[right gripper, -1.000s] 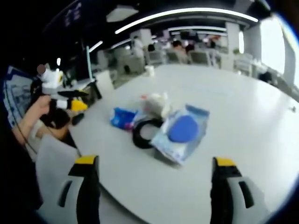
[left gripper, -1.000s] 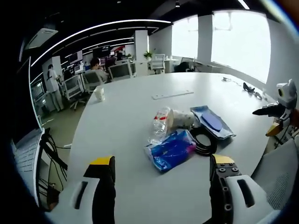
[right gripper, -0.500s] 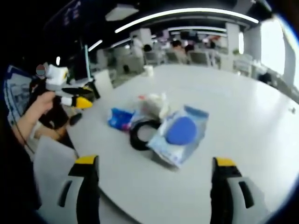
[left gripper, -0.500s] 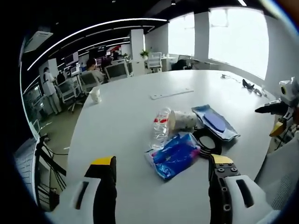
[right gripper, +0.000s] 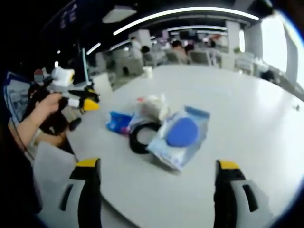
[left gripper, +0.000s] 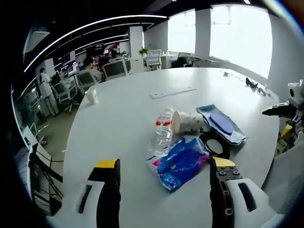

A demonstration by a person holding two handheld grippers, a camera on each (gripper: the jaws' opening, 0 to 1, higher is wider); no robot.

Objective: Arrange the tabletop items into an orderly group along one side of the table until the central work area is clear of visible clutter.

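Jaws of the left gripper (left gripper: 164,175) and right gripper (right gripper: 156,178) are held wide apart, nothing gripped. Nearest, just beyond the left jaws, a blue packet (left gripper: 179,161) is seen touching a black ring (left gripper: 214,144); behind lie a plastic bottle (left gripper: 163,130), paper cup (left gripper: 187,121) and blue pouch (left gripper: 220,123). The packet is probably best taken first, by its edge, and carried sideways.

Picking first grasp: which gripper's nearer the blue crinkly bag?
Left, probably. The blue crinkly bag lies just ahead of the open left gripper, by its right jaw. From the open right gripper, it sits farther off, behind the black cable coil.
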